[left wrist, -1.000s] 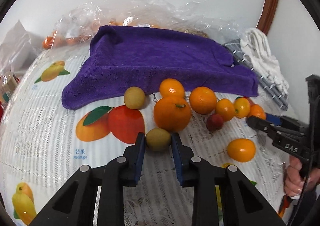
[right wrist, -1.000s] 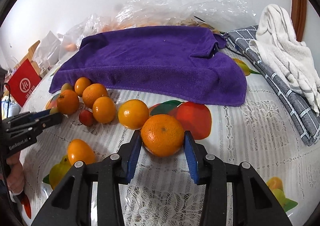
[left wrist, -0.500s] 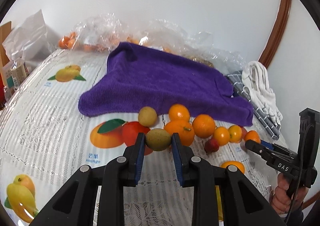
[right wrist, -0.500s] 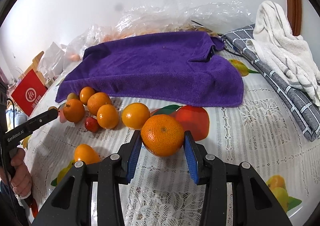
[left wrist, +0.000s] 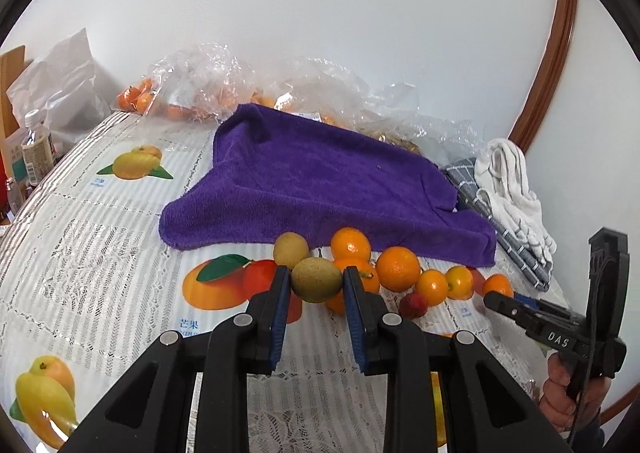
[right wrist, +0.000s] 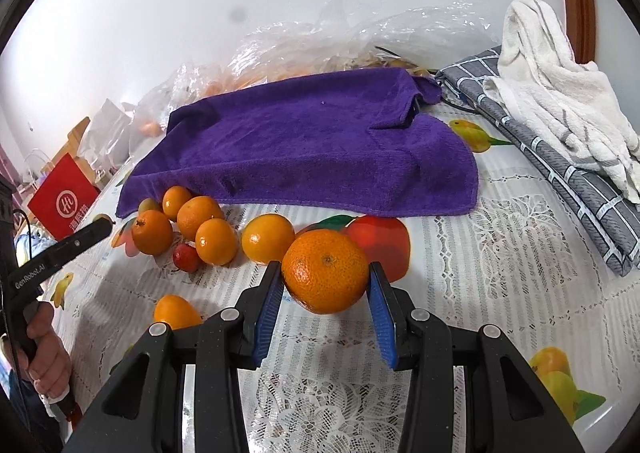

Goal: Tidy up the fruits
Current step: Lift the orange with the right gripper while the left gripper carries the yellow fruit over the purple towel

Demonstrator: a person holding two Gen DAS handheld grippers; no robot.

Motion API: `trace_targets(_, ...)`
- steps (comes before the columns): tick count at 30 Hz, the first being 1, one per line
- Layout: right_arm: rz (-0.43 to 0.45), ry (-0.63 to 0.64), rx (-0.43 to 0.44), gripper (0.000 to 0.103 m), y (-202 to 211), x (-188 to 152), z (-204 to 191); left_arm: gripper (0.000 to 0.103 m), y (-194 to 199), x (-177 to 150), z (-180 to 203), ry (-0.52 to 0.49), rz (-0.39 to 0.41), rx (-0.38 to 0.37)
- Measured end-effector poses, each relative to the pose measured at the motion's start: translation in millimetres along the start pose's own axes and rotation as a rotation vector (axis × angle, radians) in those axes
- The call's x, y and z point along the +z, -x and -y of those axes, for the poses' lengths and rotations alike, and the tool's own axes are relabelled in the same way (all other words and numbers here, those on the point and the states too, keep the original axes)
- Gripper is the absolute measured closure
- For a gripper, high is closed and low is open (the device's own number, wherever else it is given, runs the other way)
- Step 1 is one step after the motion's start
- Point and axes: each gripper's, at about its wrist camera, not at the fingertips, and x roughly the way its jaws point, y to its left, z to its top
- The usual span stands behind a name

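Observation:
My left gripper (left wrist: 316,285) is shut on a green-brown kiwi (left wrist: 317,279) and holds it above the table. My right gripper (right wrist: 325,280) is shut on a large orange (right wrist: 325,269), also lifted off the cloth. A row of several oranges (left wrist: 397,268) and a second kiwi (left wrist: 291,249) lies along the near edge of the purple towel (left wrist: 320,181). The same row of oranges (right wrist: 200,217) shows in the right wrist view, with a small red fruit (right wrist: 186,256) among them and the purple towel (right wrist: 304,141) behind.
Clear plastic bags with more oranges (left wrist: 208,93) lie behind the towel. A white cloth (right wrist: 560,101) on a grey checked cloth (right wrist: 568,181) is at the right. A red box (right wrist: 64,201) and a bottle (left wrist: 36,149) stand at the left table edge. One orange (right wrist: 176,311) lies apart, near me.
Both grippers have lifted their fruit off the table and risen, the left with the kiwi, the right with the large orange. The fruit row has stayed in place.

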Motion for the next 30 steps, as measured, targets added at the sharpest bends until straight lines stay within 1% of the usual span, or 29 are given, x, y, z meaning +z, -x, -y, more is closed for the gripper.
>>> trace_targets(4, -0.012, 0.006, -0.022, 0.061, 4.2, 0.4, 0.4, 0.078, 4.4, 1.9, -4.6, 0.029, 0.02, -0.012)
trace_targets(9, 0.018, -0.008, -0.028, 0.061, 22.3, 5.6, 1.2, 0.078, 8.4, 2.8, -4.0, 0.031, 0.038, -0.02)
trace_targets(15, 0.033, -0.024, -0.057, 0.061, 32.6, 20.3, 0.1, 0.078, 5.5, 5.3, -4.2, 0.047, -0.007, -0.007)
trace_targets(17, 0.04, -0.026, -0.06, 0.061, 35.4, 28.0, -0.5, 0.078, 8.9, 11.2, -3.8, 0.047, -0.012, 0.022)
trace_targets(21, 0.057, -0.027, -0.07, 0.061, 39.0, 44.7, -0.6, 0.078, 17.2, 36.5, -4.0, 0.043, 0.004, 0.051)
trace_targets(24, 0.066, -0.025, -0.083, 0.061, 37.7, 61.9, 0.8, 0.078, 21.0, 61.0, -0.7, 0.018, 0.039, 0.075)
trace_targets(27, 0.076, -0.03, -0.1, 0.061, 32.3, 82.5, 3.1, 0.078, 17.1, 84.1, 3.4, -0.001, 0.065, 0.097)
trace_targets(30, 0.093, -0.047, -0.095, 0.061, 25.2, 105.6, 5.6, 0.078, 5.4, 103.4, 5.9, -0.008, 0.074, 0.113)
